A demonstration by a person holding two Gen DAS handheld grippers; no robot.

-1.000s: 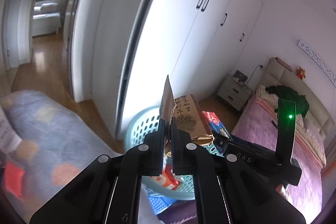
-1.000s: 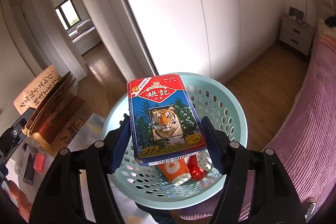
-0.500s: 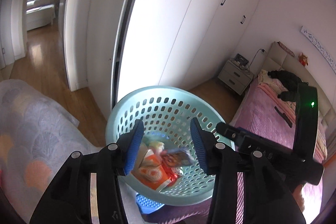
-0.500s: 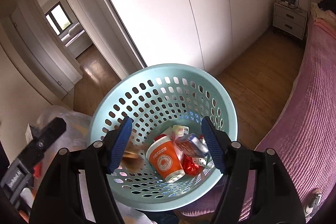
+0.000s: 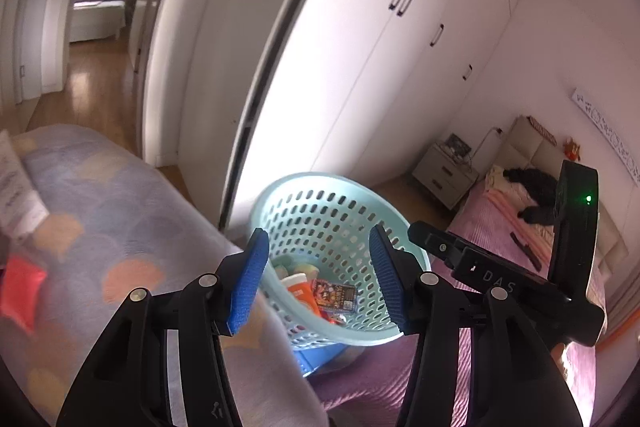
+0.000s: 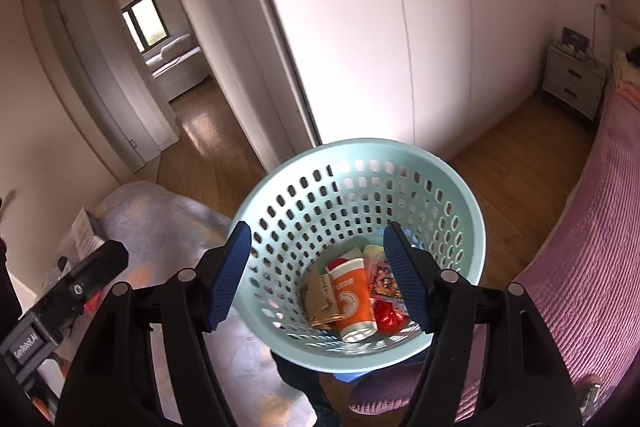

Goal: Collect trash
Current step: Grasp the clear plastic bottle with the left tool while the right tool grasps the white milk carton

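Note:
A pale teal perforated basket [image 6: 460,195] stands on the floor between a bed and a blanket; it also shows in the left wrist view [image 5: 320,183]. Inside lie an orange cup [image 6: 354,293], a brown paper bag [image 6: 320,295], a card box [image 6: 384,281], a red wrapper [image 6: 388,319] and other scraps. In the left wrist view the cup [image 5: 298,285] and the card box [image 5: 334,295] show. My right gripper [image 6: 318,277] is open and empty above the basket. My left gripper [image 5: 318,277] is open and empty, a little left of it.
A patterned blanket [image 5: 100,227] lies to the left with a red packet [image 5: 18,285] and a white paper [image 5: 16,187] on it. A pink bed [image 6: 592,267] lies right. White wardrobes [image 6: 360,27] stand behind, a nightstand [image 6: 574,83] at the back, a doorway [image 6: 160,47] to the left.
Both grippers opened and let go: the brown paper bag and the tiger card box dropped into the basket. The left gripper then drew back to the left.

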